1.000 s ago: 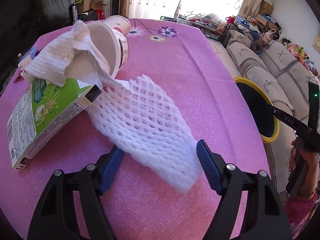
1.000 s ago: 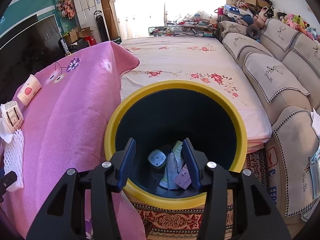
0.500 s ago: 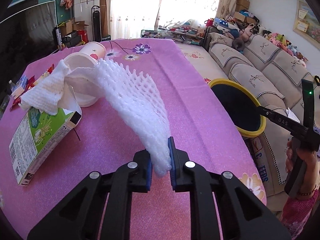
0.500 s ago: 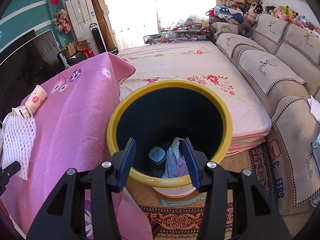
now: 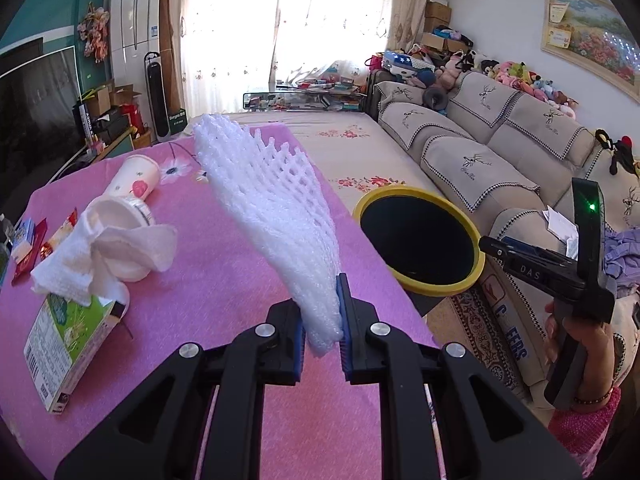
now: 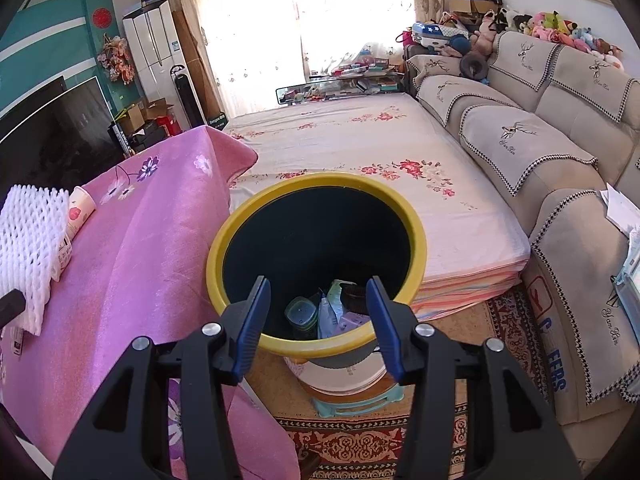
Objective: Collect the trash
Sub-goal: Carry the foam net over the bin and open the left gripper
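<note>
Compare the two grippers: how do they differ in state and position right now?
The left gripper is shut on the white foam net, above the pink table; the right gripper is open and empty, over the yellow-rimmed bin. Both have blue pads.

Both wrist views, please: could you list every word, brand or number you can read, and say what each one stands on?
"DAS": right gripper, on its black body.
"FERS": sofa cover, blue letters on the front; the letters before them are partly hidden.
Script under the deer on the sofa cushion: too small to read.
Green carton: print too blurred to read.
Paper cup: red picture only, no legible words.
</note>
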`<state>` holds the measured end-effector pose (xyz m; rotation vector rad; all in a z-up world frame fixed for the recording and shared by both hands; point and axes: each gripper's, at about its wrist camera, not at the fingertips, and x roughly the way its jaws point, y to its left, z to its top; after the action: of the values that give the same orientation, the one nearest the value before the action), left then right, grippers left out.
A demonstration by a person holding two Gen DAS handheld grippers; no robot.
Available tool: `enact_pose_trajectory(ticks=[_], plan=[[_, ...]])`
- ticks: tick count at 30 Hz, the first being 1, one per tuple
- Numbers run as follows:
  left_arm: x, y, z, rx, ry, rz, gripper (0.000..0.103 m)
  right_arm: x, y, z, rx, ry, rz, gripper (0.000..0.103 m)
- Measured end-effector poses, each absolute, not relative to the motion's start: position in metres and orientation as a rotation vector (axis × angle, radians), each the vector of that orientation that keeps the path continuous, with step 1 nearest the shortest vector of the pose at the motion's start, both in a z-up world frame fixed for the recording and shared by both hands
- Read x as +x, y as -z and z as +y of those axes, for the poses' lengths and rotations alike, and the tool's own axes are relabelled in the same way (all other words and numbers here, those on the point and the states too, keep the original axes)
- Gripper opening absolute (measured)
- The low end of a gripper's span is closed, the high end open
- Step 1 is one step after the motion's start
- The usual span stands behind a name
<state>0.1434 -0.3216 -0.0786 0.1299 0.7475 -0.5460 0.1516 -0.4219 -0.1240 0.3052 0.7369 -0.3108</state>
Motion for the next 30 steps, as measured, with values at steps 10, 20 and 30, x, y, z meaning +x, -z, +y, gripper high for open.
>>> enact_pose_trajectory(ticks=[10, 20, 30], plan=[[0.183, 0.085, -0.439, 0.199, 0.648, 0.739, 0.014, 0.128, 0.118, -0.450, 0.314, 0.374, 0.735, 0.048], [0.221, 0.136, -0.543, 0.250, 0.714, 0.871, 0.015, 0.116, 0.119, -0.482, 0.324, 0.425, 0.759, 0.048], [0.229, 0.156, -0.564, 0.253, 0.715, 0.911, 0.044, 0.118, 0.125, -0.492, 0.342, 0.446, 0.776, 0.050]])
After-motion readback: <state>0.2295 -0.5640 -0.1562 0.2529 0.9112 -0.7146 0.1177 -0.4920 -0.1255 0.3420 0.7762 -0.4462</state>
